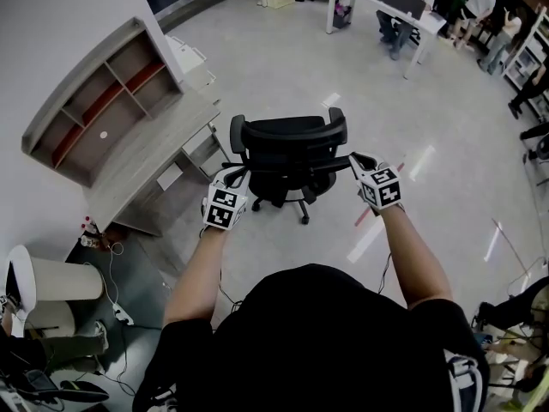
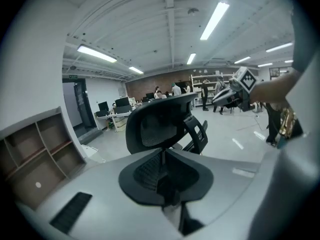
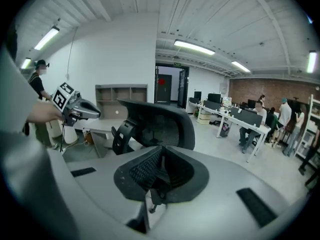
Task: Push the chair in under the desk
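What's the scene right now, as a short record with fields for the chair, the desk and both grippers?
chair: black office chair, out on the open floor, not under the desk
desk: grey desk with a shelf unit, left of the chair in the head view
left gripper: shut, empty, at the chair back's left side
right gripper: shut, empty, at its right side
contact with chair: cannot tell

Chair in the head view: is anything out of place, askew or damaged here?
Only its place: the black chair stands on open floor, apart from the desk, not tucked under it. It is upright and looks intact; nothing spilled. The left tool and right tool, both shut, flank its back.
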The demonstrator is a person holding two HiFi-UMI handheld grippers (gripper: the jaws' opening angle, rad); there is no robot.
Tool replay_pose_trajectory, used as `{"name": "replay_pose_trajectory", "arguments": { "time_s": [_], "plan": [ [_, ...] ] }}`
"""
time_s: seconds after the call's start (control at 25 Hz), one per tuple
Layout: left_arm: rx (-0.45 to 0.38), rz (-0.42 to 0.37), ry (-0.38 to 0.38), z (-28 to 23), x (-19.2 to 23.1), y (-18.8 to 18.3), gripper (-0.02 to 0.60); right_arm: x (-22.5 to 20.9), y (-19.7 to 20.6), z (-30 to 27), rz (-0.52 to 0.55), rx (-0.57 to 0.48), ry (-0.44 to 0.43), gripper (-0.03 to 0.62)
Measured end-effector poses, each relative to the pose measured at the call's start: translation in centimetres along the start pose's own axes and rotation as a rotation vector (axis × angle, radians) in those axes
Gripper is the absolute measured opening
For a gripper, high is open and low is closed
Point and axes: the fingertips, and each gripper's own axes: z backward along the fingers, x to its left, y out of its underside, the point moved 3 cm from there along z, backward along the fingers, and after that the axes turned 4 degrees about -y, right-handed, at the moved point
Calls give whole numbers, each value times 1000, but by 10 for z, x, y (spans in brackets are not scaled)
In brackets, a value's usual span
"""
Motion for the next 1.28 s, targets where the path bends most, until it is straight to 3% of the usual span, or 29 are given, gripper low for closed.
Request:
{"name": "replay_pose_trajectory", "arguments": {
  "time_s": [0.08,0.16,0.36,0.6,1.0,1.28],
  "plan": [
    [49,-75,10,-8,0,14,28,0,9,-9,58,52,-21,3],
    [97,-136,24,-18,1,27,33,0,18,-18,117,108,-42,65],
    [203,-293,62,-41,-1,46,151,1,37,-42,301,231,-91,145],
    [307,-541,97,-79,-6,56,229,-3,59,-69,549,365,-139,202],
    [479,-745,156,-138,-7,87,272,-21,111,-122,845,576,-179,255],
    [634,-845,205,-163,-4,117,287,-23,123,-150,948,675,-216,253]
  ]
}}
